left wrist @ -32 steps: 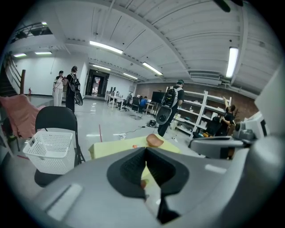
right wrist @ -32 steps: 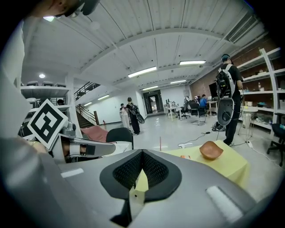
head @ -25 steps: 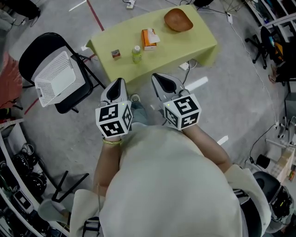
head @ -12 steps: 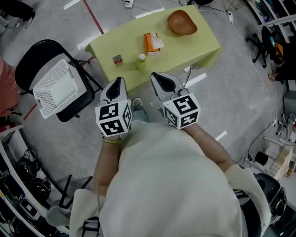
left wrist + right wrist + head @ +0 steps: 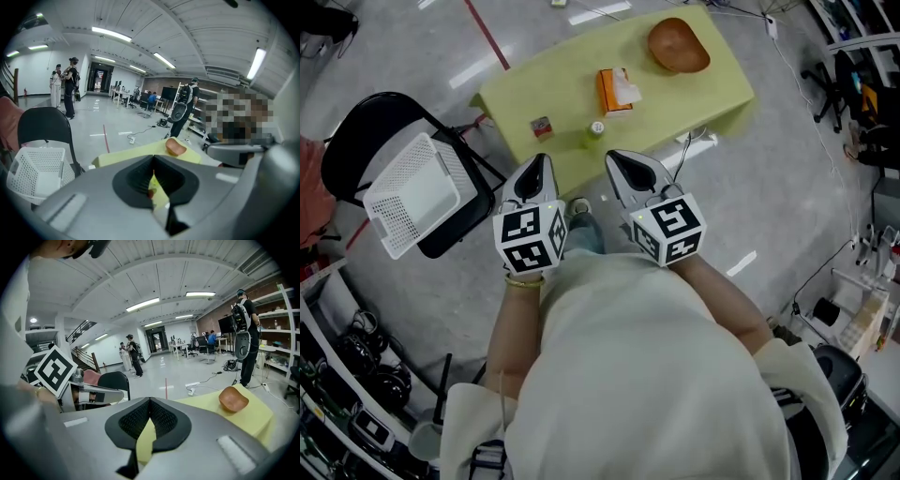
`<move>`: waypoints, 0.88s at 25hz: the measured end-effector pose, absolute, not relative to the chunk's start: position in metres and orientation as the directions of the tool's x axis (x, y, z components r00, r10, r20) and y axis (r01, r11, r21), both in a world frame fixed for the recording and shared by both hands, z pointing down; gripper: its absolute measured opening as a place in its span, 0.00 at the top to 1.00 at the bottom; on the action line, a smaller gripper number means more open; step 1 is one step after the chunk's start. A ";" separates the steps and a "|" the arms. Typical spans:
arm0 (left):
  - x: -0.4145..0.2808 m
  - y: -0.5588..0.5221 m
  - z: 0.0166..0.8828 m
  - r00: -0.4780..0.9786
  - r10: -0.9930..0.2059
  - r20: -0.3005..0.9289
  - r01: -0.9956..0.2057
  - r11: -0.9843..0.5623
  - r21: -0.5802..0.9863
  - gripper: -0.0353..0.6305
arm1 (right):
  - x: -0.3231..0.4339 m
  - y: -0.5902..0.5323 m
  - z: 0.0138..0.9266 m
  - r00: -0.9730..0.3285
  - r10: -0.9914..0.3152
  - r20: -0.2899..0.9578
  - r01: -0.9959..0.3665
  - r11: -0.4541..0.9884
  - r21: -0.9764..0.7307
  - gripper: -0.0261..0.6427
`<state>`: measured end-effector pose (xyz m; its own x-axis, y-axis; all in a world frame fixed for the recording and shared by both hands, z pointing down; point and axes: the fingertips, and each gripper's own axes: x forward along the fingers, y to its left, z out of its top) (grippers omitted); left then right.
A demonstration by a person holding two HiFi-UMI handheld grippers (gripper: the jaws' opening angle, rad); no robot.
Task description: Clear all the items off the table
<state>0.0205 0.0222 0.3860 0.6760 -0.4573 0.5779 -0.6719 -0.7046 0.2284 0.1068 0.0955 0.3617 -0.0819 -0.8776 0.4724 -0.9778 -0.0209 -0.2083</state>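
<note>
Wooden bowl [image 5: 679,45], orange box [image 5: 617,91], upright green bottle [image 5: 596,133] and small cube [image 5: 542,127] stand apart on the yellow-green table [image 5: 680,101].

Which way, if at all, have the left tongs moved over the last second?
Yes, the left tongs moved forward, toward the low yellow-green table; their tip now sits nearer the small red-brown cube on it.

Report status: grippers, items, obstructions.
Left gripper, right gripper shut, empty, short of table. Bowl, orange box, bottle, small cube on it. Chair with basket beside, off path.
</note>
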 end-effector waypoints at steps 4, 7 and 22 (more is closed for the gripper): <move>0.023 0.006 0.399 0.672 -0.446 0.592 -0.668 -0.709 0.224 0.93 | 0.107 0.081 0.371 -0.081 -0.870 0.486 -0.975 -0.033 -0.222 0.97; 0.027 -0.002 0.410 0.665 -0.440 0.603 -0.667 -0.713 0.216 0.93 | 0.107 0.074 0.379 -0.087 -0.863 0.497 -0.973 -0.034 -0.229 0.97; 0.042 -0.034 0.517 0.600 -0.421 0.680 -0.709 -0.674 0.208 0.93 | 0.097 0.043 0.451 -0.191 -0.799 0.570 -0.954 0.015 -0.299 0.97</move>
